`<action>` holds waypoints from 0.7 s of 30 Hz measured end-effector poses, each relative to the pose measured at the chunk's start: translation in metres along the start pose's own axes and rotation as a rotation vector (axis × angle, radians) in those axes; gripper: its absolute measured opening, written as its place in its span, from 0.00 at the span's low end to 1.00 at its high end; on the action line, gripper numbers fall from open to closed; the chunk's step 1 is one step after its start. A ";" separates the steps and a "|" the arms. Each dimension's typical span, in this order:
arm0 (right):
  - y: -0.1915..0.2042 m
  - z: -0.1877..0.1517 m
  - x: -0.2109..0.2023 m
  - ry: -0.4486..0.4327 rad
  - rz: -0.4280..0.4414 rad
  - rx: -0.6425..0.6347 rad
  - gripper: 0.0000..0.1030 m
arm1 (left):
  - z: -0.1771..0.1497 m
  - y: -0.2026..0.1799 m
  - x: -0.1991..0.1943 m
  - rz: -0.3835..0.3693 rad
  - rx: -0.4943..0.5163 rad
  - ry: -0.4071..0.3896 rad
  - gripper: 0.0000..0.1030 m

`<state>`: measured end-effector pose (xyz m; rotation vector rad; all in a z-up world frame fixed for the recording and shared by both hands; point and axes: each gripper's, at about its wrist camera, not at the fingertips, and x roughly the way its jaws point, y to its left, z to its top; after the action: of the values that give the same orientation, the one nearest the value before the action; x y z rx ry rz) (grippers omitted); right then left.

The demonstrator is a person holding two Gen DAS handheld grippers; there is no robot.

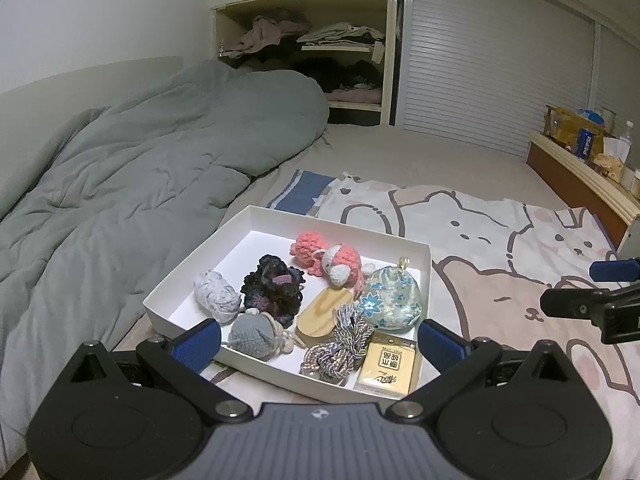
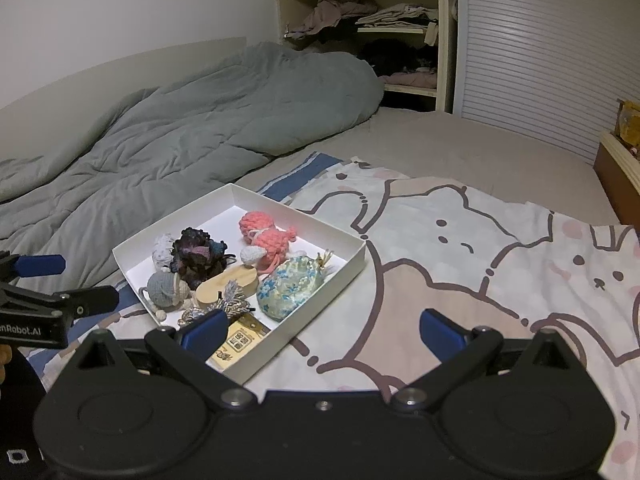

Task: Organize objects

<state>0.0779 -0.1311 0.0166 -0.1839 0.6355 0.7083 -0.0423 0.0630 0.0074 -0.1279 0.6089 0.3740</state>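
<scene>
Both grippers hang over the bed with their blue fingers spread wide and nothing between them: the left gripper (image 1: 318,340) just short of the white box's (image 1: 256,213) near wall, the right gripper (image 2: 322,330) over the cartoon-print sheet (image 2: 460,240) beside it. Inside the box lie a yellow packet (image 1: 387,368), a twisted cord bundle (image 1: 338,346), a grey crochet mouse (image 1: 252,334), a wooden piece (image 1: 320,312), a floral pouch (image 1: 390,300), a dark yarn flower (image 1: 272,284), a pale yarn ball (image 1: 216,296) and, farthest in, a pink crochet toy (image 1: 326,258). Beyond, a grey-green duvet (image 1: 140,168) lies bunched along the bed, and an open shelf of clothes (image 1: 304,48) stands behind it
</scene>
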 end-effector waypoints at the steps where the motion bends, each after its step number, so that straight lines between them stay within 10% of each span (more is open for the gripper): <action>1: -0.001 0.000 0.000 0.001 -0.001 -0.001 1.00 | 0.000 0.000 0.000 0.001 -0.003 0.001 1.00; 21: -0.003 -0.001 0.000 0.004 -0.003 0.001 1.00 | -0.002 0.002 0.000 0.008 -0.012 0.010 1.00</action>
<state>0.0800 -0.1337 0.0156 -0.1854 0.6392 0.7046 -0.0441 0.0648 0.0056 -0.1387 0.6173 0.3849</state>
